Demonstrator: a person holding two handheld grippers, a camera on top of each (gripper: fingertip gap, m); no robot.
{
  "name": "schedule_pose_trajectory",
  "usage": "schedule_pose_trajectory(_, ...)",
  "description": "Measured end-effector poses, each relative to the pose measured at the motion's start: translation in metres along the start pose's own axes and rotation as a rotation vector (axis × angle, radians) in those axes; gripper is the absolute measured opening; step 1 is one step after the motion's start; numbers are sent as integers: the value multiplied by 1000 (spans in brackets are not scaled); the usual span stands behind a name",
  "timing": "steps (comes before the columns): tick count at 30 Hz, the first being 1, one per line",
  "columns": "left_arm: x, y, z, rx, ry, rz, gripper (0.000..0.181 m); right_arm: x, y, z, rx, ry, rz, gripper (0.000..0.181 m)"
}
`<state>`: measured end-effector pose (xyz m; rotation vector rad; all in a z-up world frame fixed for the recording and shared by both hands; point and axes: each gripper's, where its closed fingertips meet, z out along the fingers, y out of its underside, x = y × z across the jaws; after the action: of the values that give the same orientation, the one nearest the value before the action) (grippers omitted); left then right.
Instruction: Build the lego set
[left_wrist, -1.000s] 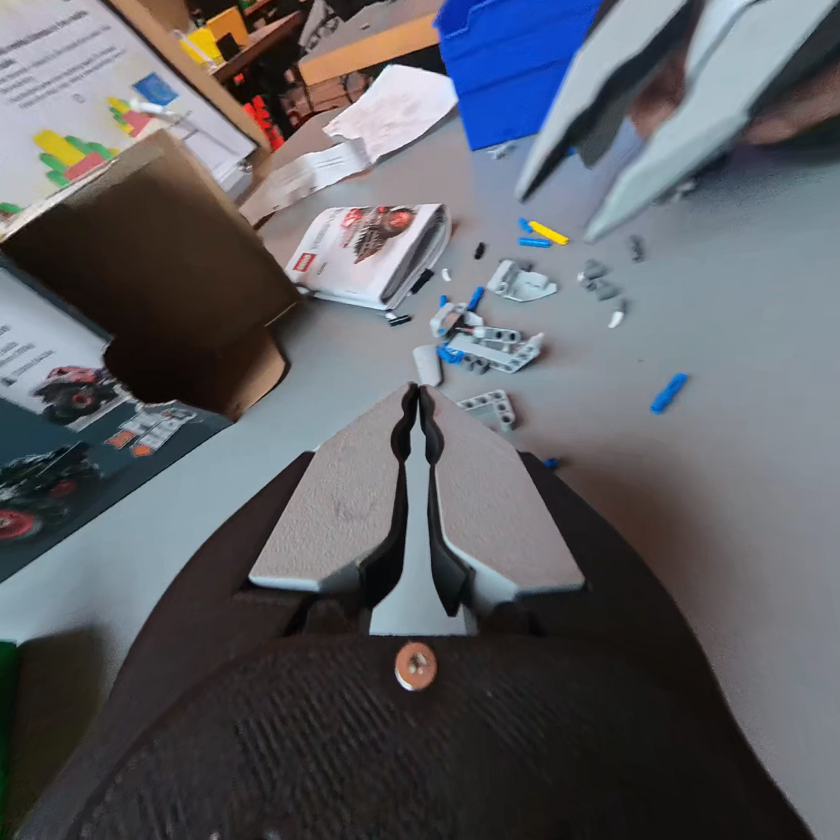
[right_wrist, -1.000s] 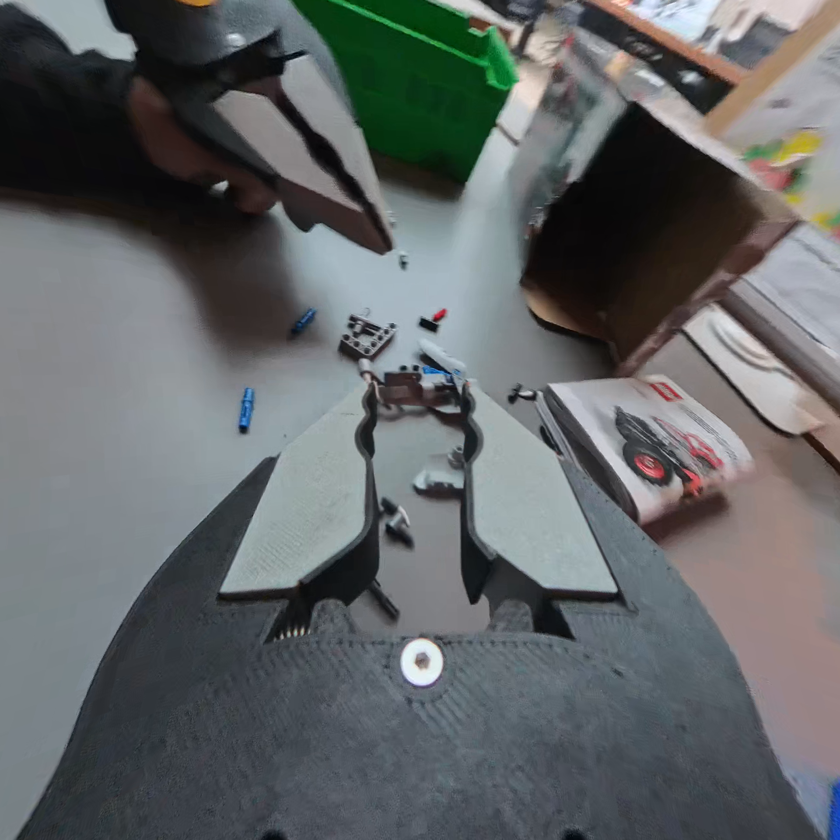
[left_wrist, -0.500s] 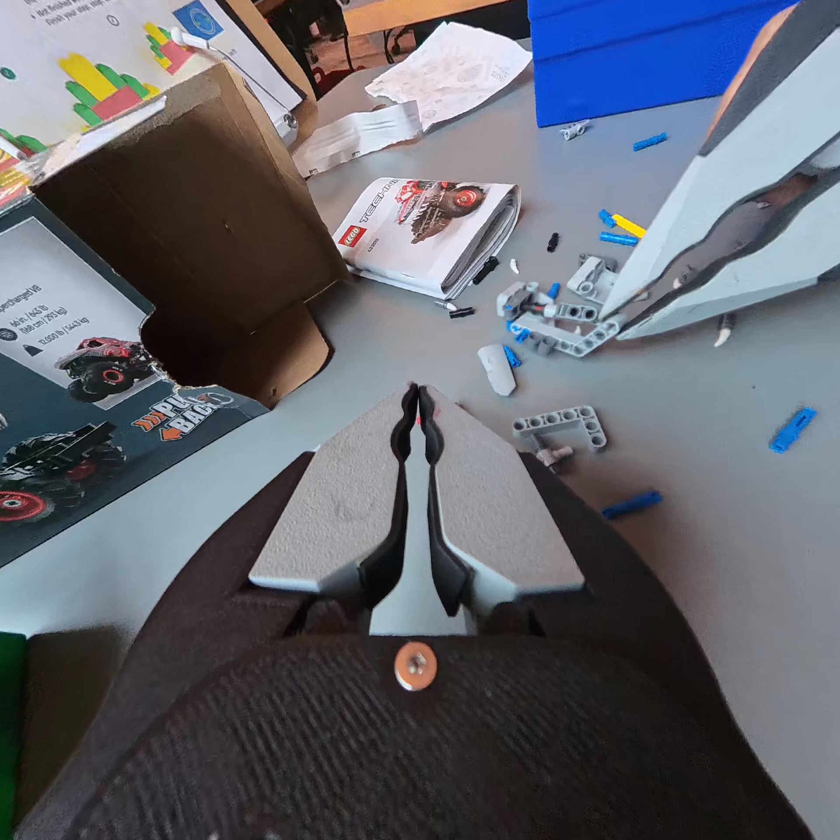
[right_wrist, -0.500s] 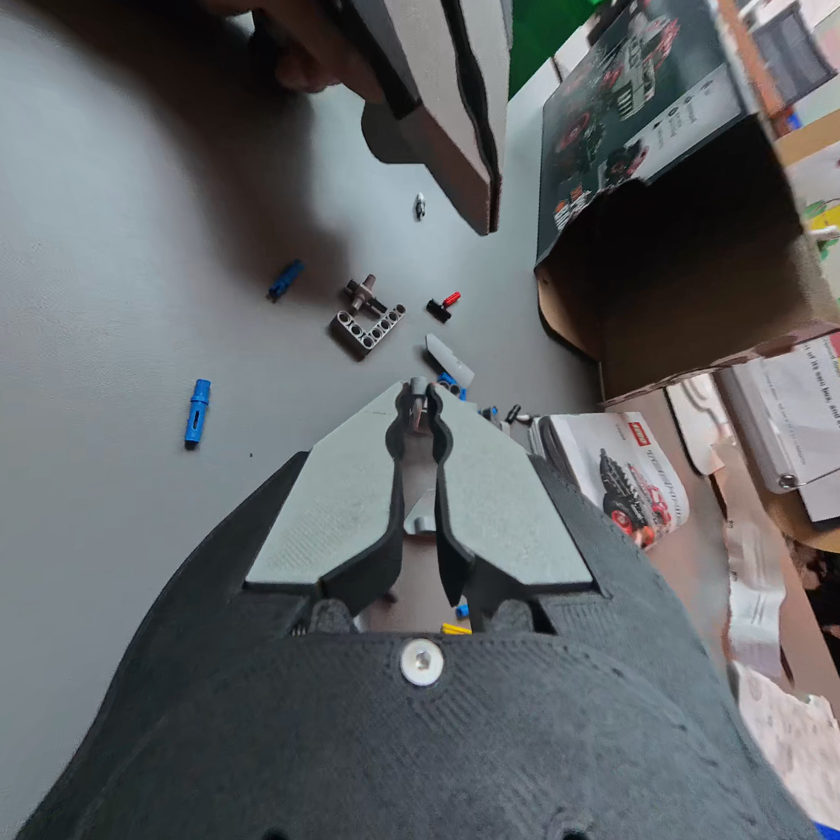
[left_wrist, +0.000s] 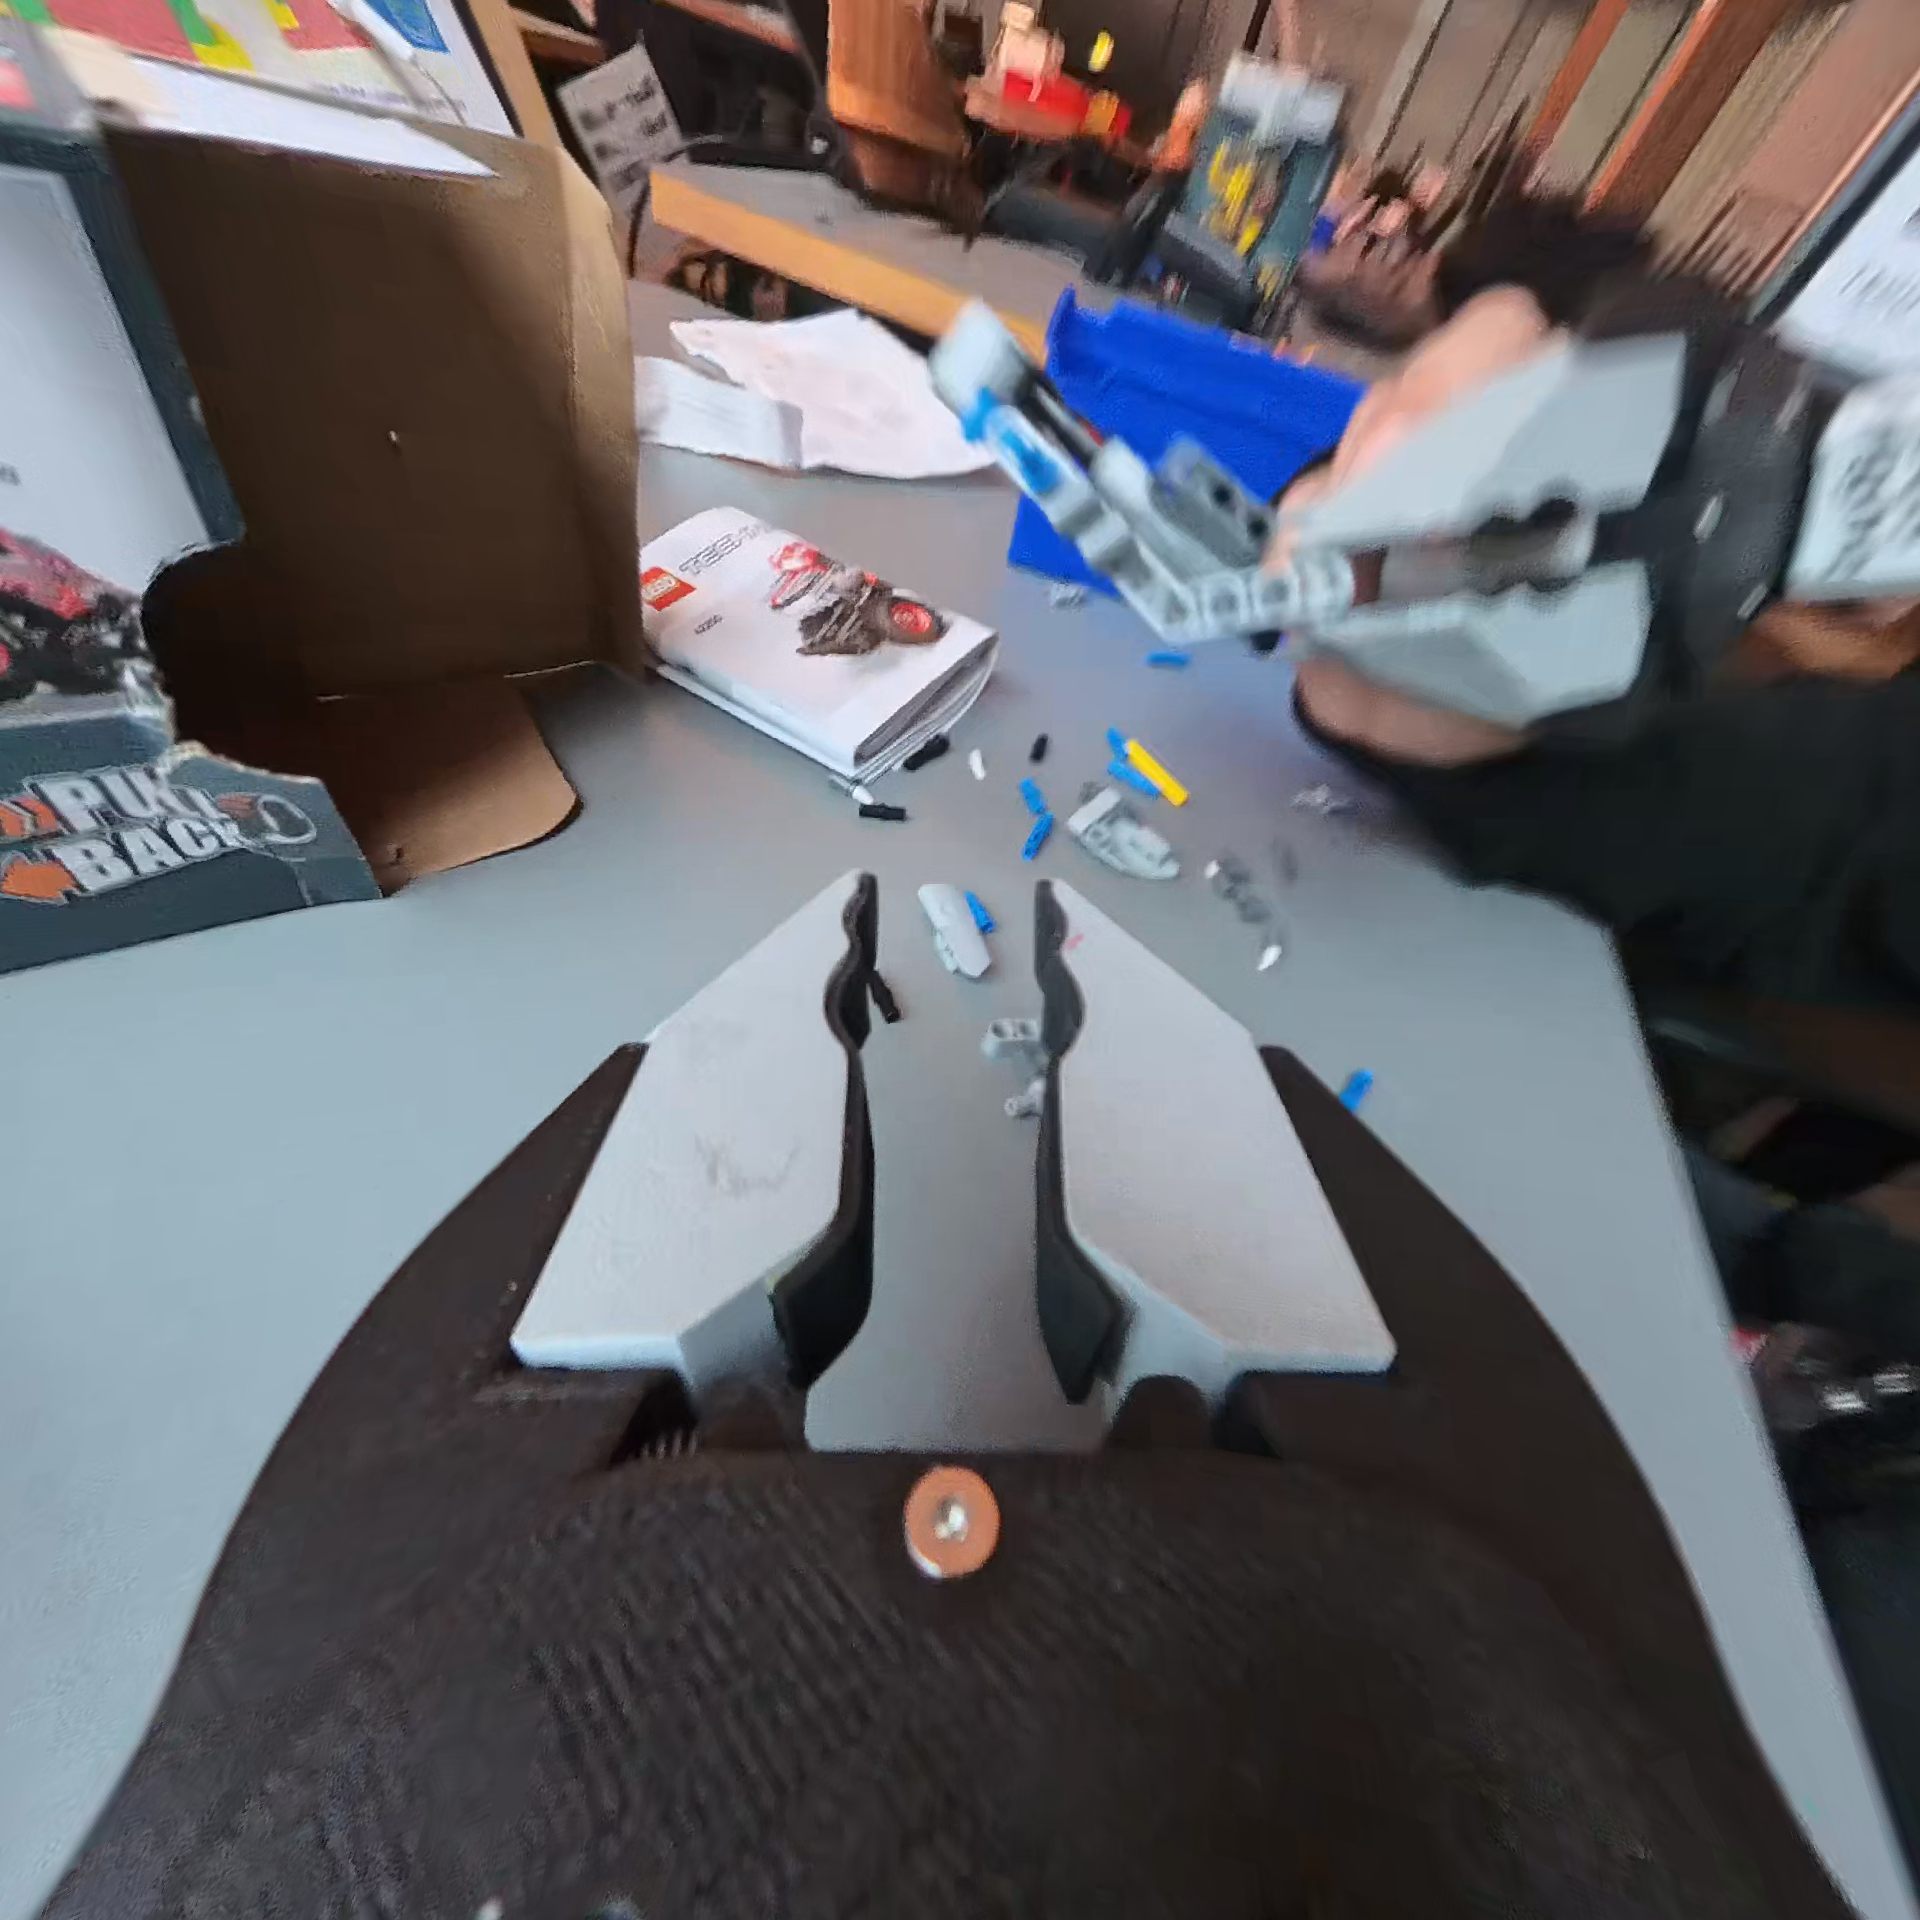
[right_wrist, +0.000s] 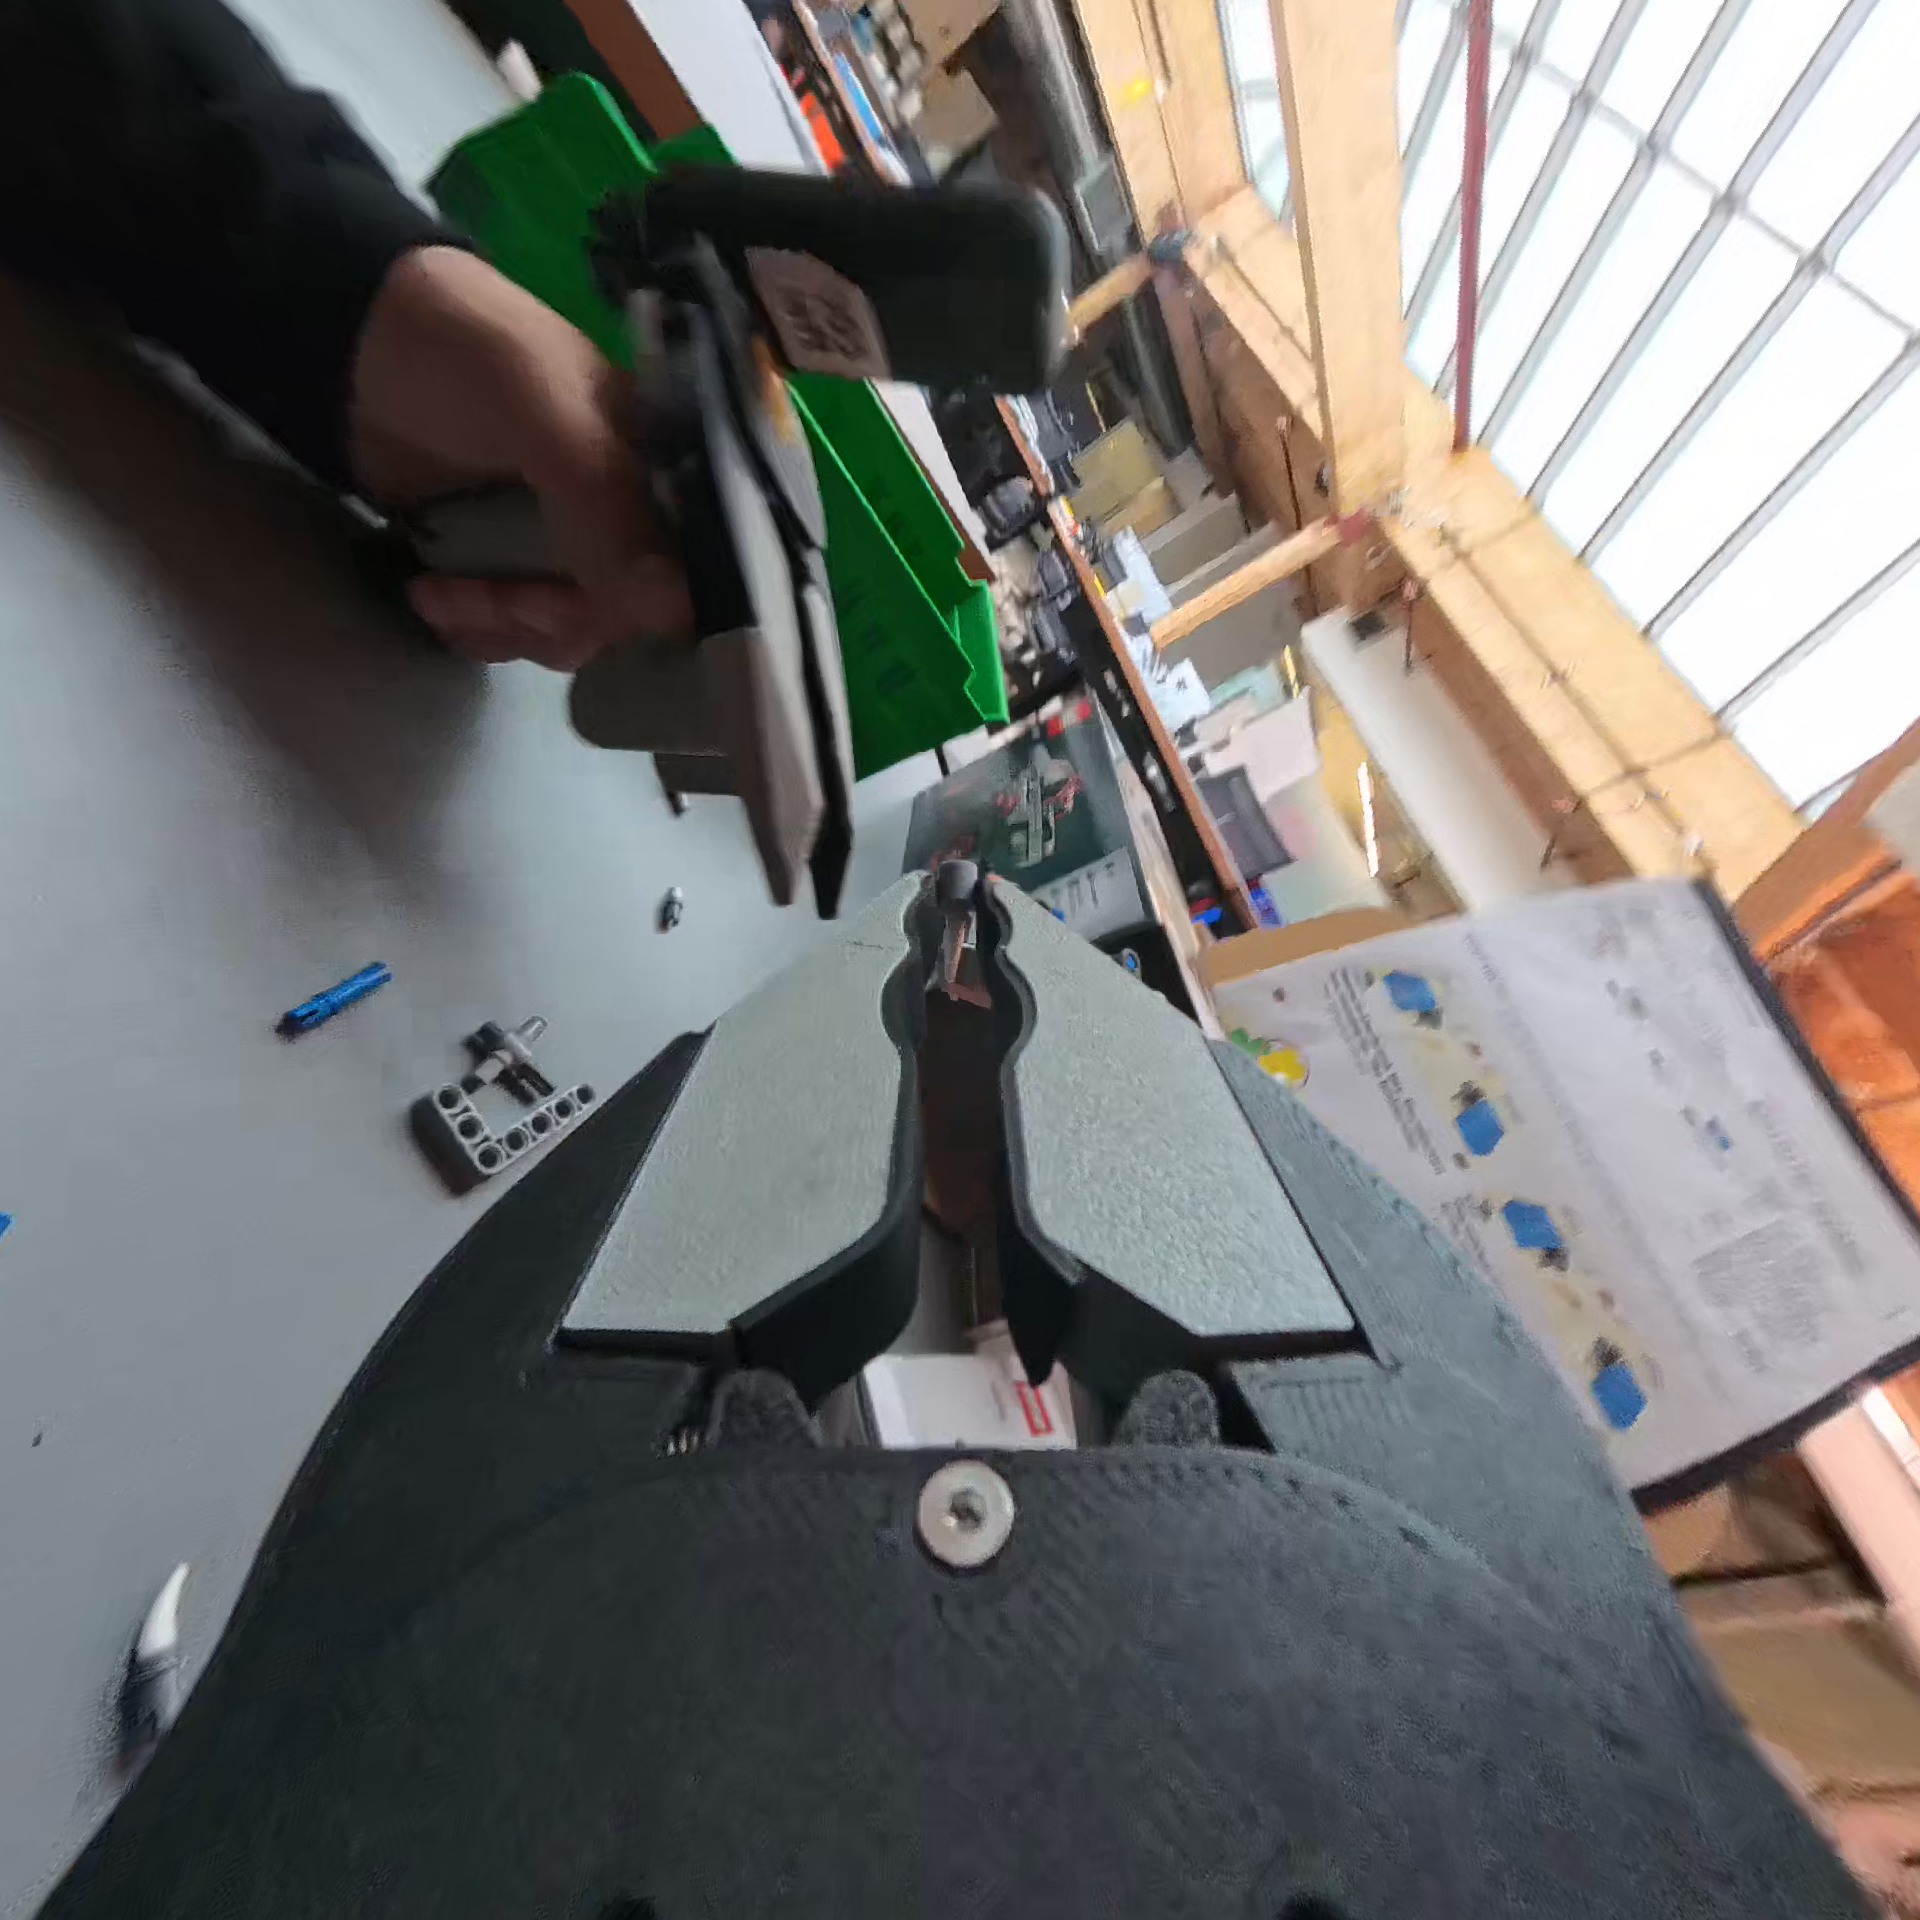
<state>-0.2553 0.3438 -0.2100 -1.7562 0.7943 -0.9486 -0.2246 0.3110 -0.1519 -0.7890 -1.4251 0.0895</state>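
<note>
In the left wrist view my left gripper (left_wrist: 951, 904) is open and empty, low over the grey table (left_wrist: 312, 1091). A white curved piece (left_wrist: 956, 930) lies between its tips, and a grey L-shaped beam (left_wrist: 1010, 1039) shows partly behind the right finger. My right gripper (left_wrist: 1320, 592) is in the air at the upper right, shut on a grey and blue lego assembly (left_wrist: 1132, 509). In the right wrist view the right gripper (right_wrist: 954, 894) is shut on an end of that assembly (right_wrist: 954, 920). The left gripper (right_wrist: 805, 883) is ahead, held by a hand.
An instruction booklet (left_wrist: 821, 634) and an open cardboard set box (left_wrist: 364, 416) lie on the left. A blue bin (left_wrist: 1174, 395) stands at the back and a green bin (right_wrist: 894, 582) beyond the left gripper. Loose pins (left_wrist: 1143, 769) are scattered mid-table. A blue pin (right_wrist: 332, 997) lies near the L-beam (right_wrist: 499, 1127). The left gripper's tips are roughly 8 centimetres from the right gripper's.
My left gripper has opened. My right gripper closed on the assembly, lifted it off the table and tilted upward.
</note>
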Motion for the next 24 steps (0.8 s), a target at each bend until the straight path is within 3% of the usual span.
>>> schedule_pose_trajectory(1,-1,-3,-2,17,45,-57,28,-7,-4,-1,10,-3,-56,4)
schedule_pose_trajectory(5,19,-19,-4,76,365,-302,35,-21,-12,-3,45,-32,-125,4)
schedule_pose_trajectory(7,38,-23,-6,72,560,-433,30,-24,-11,-4,46,-54,-125,4)
schedule_pose_trajectory(9,52,-26,-9,59,683,-454,25,-25,-11,-7,61,-65,-128,4)
schedule_pose_trajectory(13,62,-27,0,9,698,-390,29,-28,-12,-7,78,-76,-123,4)
schedule_pose_trajectory(19,63,-27,7,34,648,-366,6,-37,-20,-6,107,-93,-148,5)
schedule_pose_trajectory(24,55,-25,9,53,565,-355,6,-38,-11,-2,84,-110,-110,5)
